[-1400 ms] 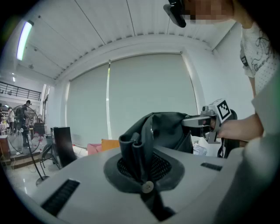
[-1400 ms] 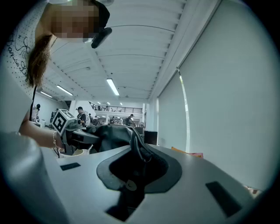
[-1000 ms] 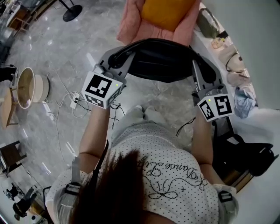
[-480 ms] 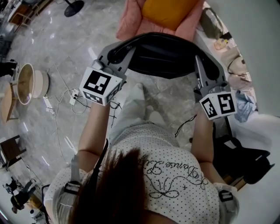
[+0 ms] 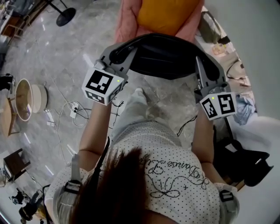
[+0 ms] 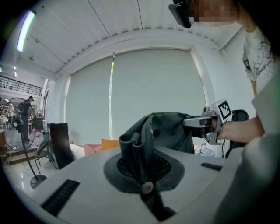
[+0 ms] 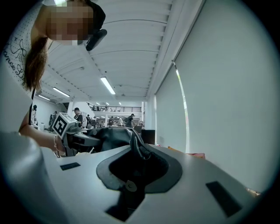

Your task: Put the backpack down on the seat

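The left hand-held gripper and the right hand-held gripper are each pinched shut on one end of the black backpack. It hangs between them above the grey floor. Just beyond it is the pink seat with an orange cushion.

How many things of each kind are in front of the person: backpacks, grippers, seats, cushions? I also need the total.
backpack: 1, black
grippers: 2, the left gripper and the right gripper, each shut on the backpack
seat: 1, pink
cushion: 1, orange, lying on the seat
total: 5
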{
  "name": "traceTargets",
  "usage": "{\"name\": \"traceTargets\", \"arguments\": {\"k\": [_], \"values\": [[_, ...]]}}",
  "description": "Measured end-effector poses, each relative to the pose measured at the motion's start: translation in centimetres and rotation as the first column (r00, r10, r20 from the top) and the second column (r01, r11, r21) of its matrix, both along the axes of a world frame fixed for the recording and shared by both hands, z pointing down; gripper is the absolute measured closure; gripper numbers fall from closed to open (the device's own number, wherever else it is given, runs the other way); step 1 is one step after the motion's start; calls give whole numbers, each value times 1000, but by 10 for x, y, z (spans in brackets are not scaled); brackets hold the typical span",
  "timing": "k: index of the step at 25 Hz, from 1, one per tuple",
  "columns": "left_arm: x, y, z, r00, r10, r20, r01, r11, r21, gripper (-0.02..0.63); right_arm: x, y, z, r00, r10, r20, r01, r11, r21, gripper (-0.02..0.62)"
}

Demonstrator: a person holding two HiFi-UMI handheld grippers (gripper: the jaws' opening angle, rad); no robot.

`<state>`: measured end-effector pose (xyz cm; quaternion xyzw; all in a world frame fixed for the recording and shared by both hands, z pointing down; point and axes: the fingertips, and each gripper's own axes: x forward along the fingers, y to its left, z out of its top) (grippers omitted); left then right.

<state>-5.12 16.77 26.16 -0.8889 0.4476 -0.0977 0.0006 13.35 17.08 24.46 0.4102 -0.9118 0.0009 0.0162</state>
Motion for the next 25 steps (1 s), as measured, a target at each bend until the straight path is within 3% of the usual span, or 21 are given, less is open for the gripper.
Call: {"name": "traceTargets", "arguments": {"k": [10, 25], "values": [[-45, -90, -6, 996, 84, 2, -84, 996, 14, 595, -45, -75, -4, 997, 72, 18, -71, 997, -6, 540], [-56, -156, 10, 998, 51, -23, -52, 998, -22, 595, -57, -146, 8, 998, 55, -6, -55, 998, -33, 540]]}}
